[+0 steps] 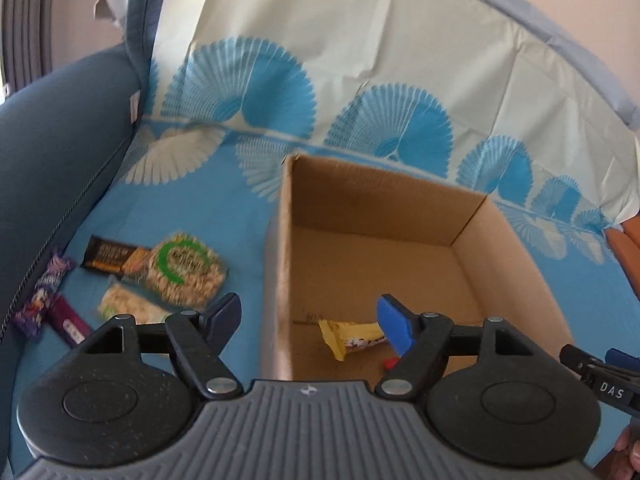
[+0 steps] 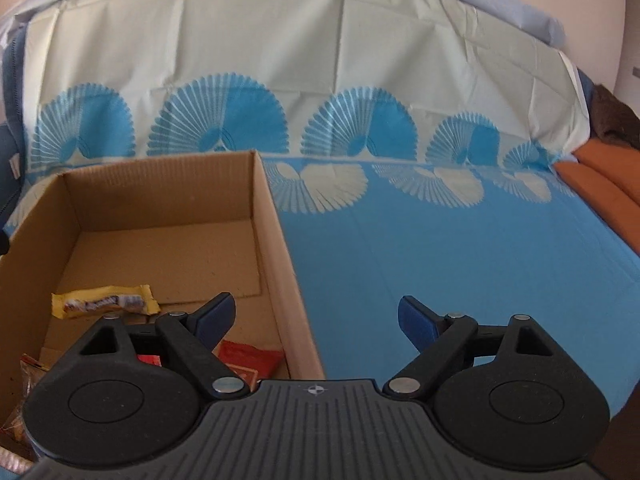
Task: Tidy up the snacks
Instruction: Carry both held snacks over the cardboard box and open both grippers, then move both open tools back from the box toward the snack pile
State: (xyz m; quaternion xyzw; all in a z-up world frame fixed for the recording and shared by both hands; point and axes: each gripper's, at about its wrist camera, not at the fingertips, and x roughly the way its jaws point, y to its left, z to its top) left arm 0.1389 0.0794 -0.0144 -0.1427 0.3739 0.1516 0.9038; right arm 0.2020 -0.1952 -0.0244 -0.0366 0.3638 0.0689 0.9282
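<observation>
Both sets of jaws released, nothing held. Left gripper [image 1: 310, 322] hangs over the cardboard box [image 1: 472, 220] wall; yellow bar [image 1: 352, 336] already inside. Loose snacks [image 1: 186, 270] lie left on the blue cloth (sofa seat, probably). Next: swing left, come down flat on one wrapper.

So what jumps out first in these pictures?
An open cardboard box sits on a bright blue cloth, with a yellow wrapper lying on its floor. More snacks lie scattered on the cloth left of the box. Both grippers, left and right, hold nothing, fingers spread.
</observation>
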